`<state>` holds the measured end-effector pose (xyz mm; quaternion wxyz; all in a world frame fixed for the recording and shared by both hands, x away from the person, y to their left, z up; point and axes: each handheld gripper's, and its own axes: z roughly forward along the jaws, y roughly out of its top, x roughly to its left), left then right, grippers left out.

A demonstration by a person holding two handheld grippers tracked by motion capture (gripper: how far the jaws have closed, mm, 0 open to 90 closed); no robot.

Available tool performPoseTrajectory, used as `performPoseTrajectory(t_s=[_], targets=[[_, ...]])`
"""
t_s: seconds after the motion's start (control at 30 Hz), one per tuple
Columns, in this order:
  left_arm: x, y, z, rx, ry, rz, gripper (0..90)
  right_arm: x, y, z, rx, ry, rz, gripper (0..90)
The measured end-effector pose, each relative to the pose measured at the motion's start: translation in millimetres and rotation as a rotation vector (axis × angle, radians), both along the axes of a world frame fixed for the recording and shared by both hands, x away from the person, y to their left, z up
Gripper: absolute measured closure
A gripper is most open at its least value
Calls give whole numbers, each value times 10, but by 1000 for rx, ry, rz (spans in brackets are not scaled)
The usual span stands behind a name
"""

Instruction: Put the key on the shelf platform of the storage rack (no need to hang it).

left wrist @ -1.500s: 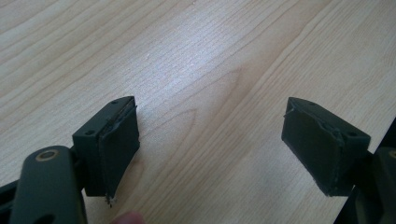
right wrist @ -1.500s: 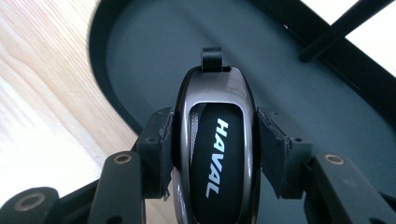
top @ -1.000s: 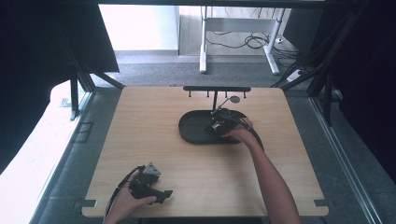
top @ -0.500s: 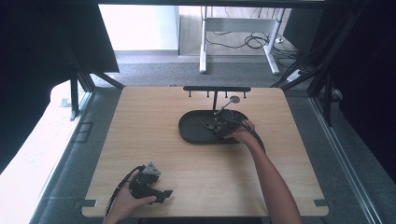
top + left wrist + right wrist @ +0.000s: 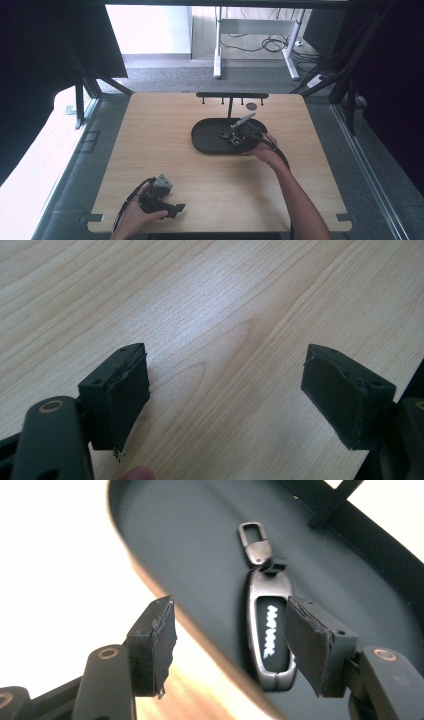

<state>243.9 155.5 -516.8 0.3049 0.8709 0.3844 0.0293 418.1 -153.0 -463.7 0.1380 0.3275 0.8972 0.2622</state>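
Observation:
A dark metal key fob point(image 5: 267, 625) with a clasp and white lettering lies flat in the black oval tray point(image 5: 200, 540). My right gripper point(image 5: 230, 630) hovers over the tray's near rim. Its jaws have just been opening, and nothing is pressed between the pads. The fob lies loose below the right pad point(image 5: 305, 645). From above, the right gripper point(image 5: 231, 136) sits over the tray point(image 5: 205, 142) at the table's middle. My left gripper point(image 5: 176, 207) rests near the front edge. Its jaws point(image 5: 225, 385) stand wide apart over bare wood, holding nothing.
A black rack with small hooks point(image 5: 231, 95) rises from the back of the tray. The wooden table point(image 5: 150, 150) ends close behind the left gripper. A cable point(image 5: 280, 152) trails along the right forearm. Desk legs and floor cables lie beyond the table.
The right hand has drawn back a little toward the person from over the tray. The left hand has stayed where it was.

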Motion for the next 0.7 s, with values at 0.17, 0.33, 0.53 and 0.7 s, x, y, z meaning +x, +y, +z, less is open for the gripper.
performPoseTrajectory(t_s=[0.17, 0.33, 0.53, 0.7], targets=[[-9, 3, 14, -11, -4, 10, 195, -224, -112, -8, 44, 0, 24, 387], [-10, 12, 26, -7, -8, 7, 195, -377, -226, -32, 72, 0, 23, 391], [-14, 8, 23, -5, -6, 9, 195, -640, -417, -151, 103, 8, 17, 389], [-25, 8, 39, -14, -13, 14, 195, -894, -592, -313, 120, 5, 0, 390]])
